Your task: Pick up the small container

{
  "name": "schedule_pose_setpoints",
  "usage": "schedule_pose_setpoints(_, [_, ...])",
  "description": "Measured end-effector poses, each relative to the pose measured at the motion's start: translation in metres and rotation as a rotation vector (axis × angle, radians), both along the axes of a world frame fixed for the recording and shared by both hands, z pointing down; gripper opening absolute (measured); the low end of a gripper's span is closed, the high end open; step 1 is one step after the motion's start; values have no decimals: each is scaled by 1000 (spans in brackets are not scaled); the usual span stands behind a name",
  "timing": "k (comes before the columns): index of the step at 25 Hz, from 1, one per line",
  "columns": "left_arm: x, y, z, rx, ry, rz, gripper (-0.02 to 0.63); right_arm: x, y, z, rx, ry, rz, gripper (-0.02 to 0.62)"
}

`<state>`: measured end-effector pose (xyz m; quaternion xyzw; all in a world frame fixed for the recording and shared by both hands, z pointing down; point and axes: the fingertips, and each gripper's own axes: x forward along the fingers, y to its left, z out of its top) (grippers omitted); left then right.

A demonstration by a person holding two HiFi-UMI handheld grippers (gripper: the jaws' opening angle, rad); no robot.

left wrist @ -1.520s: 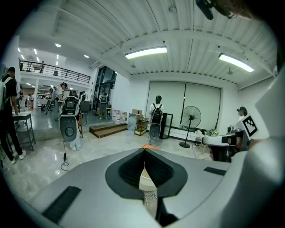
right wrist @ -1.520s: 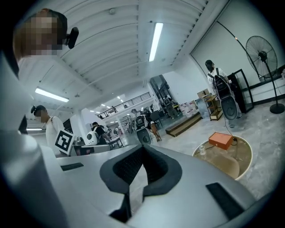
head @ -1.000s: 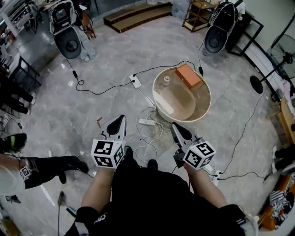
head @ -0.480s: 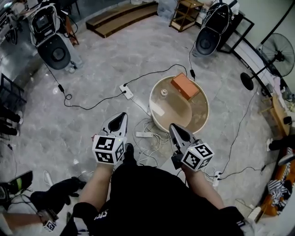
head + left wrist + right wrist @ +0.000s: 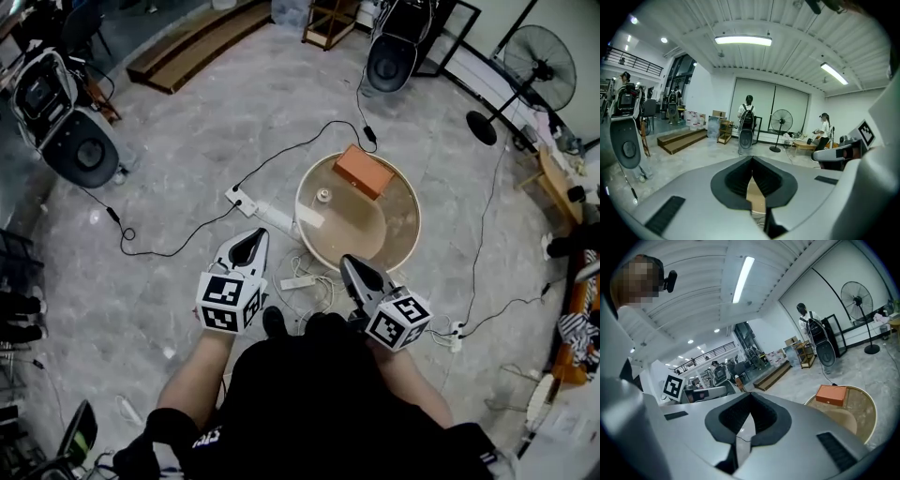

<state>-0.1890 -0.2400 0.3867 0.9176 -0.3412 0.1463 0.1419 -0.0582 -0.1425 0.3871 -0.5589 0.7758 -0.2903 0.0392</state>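
Note:
The small container (image 5: 323,196), a little pale jar, stands on the round table (image 5: 403,234) beside an orange box (image 5: 363,171) and a flat white piece (image 5: 310,216). My left gripper (image 5: 254,233) hovers over the floor, left of the table, shut with nothing in it. My right gripper (image 5: 346,261) hangs at the table's near edge, also shut and empty. In the left gripper view the jaws (image 5: 752,160) meet in a closed line. The right gripper view shows its closed gripper (image 5: 750,397) and, further off, the orange box (image 5: 830,394) on the table (image 5: 865,416).
Power strips (image 5: 245,200) (image 5: 298,281) and loose cables lie on the stone floor around the table. Dark machines on stands (image 5: 67,127) (image 5: 395,49), a pedestal fan (image 5: 537,58), a wooden platform (image 5: 197,42) and a shelf (image 5: 331,17) ring the area. People stand far off (image 5: 748,115).
The head view has swung left and forward, so the table sits nearer both grippers. The person at the lower left has left the frame. Both grippers stay shut.

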Motion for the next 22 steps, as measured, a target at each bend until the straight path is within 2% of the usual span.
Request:
schedule_pose_setpoints(5, [48, -16, 6, 1, -18, 52, 12, 55, -4, 8, -1, -5, 89, 12])
schedule_pose_setpoints(8, [75, -21, 0, 4, 2, 47, 12, 86, -6, 13, -7, 10, 94, 12])
schedule_pose_setpoints(12, [101, -29, 4, 18, -23, 61, 12, 120, -13, 13, 15, 15, 116, 12])
schedule_pose_setpoints(16, [119, -47, 5, 22, -33, 60, 12, 139, -25, 15, 10, 16, 133, 12])
schedule_pose_setpoints(22, [150, -85, 25, 15, -29, 114, 12, 152, -58, 39, -43, 7, 165, 12])
